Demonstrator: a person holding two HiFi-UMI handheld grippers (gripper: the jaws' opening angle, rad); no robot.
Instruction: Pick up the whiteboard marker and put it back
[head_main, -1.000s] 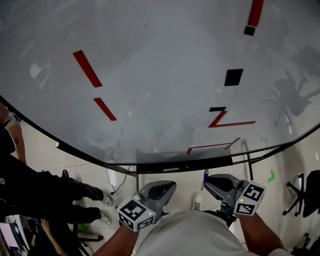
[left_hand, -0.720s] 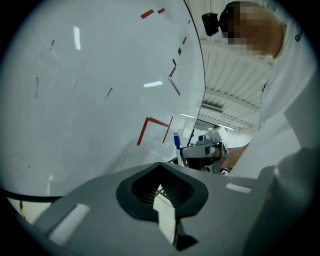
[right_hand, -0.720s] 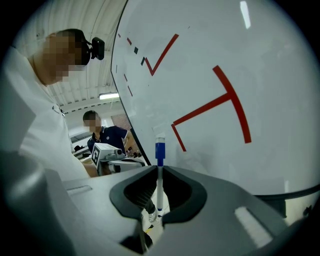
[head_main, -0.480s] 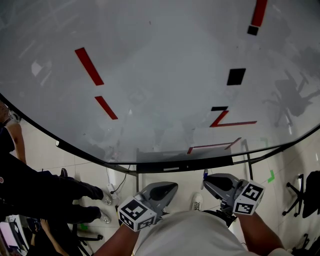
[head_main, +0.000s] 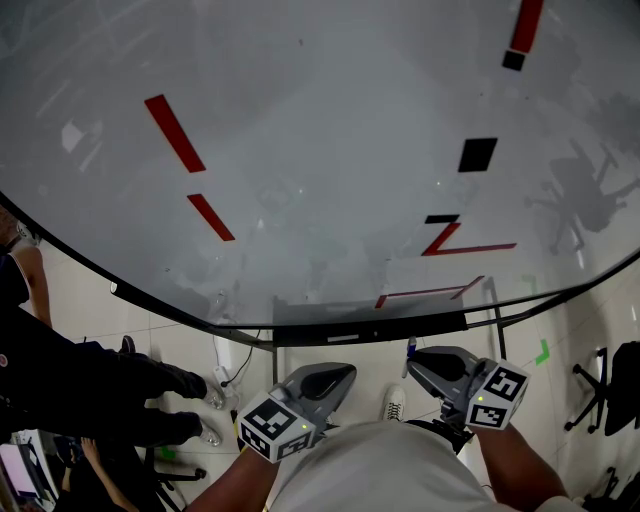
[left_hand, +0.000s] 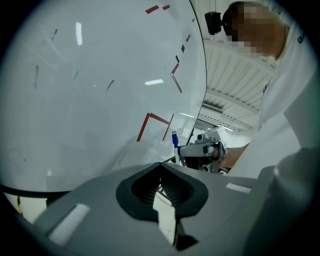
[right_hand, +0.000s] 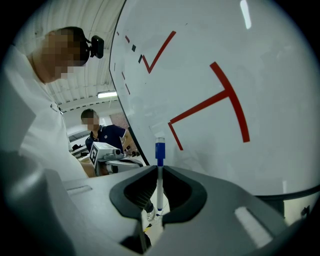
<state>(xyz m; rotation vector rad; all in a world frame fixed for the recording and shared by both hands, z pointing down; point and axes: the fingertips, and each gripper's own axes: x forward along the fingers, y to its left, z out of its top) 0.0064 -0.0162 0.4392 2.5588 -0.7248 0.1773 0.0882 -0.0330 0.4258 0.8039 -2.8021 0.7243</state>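
Closest to the wearer's white shirt, both tools sit low and tucked in. The right gripper is clamped on the slim white whiteboard marker with a blue cap. The marker stands between the jaws with its barrel pinched and its capped end pointing out toward the board. Holding it by the barrel with the cap leading looks meant to leave the front end free to be set down first. From the head view the blue cap just pokes past the right gripper, near the board's lower edge but not touching it.

Beside it, the left gripper has its jaws together with nothing between them. It hangs level with its partner, apparently idle and kept out of the way, since one tool is enough for a pen.

Just beyond the jaws runs a dark narrow ledge under the board, which I take to be the tray where the marker belongs. Above it spreads the large glossy white whiteboard, bearing straight red strips, small black squares and thin red strokes.

As for writing, the red strokes make a T-like shape and a tick-like shape, not words. The grippers' cubes carry black-and-white square patterns only. No brand is legible on the marker.
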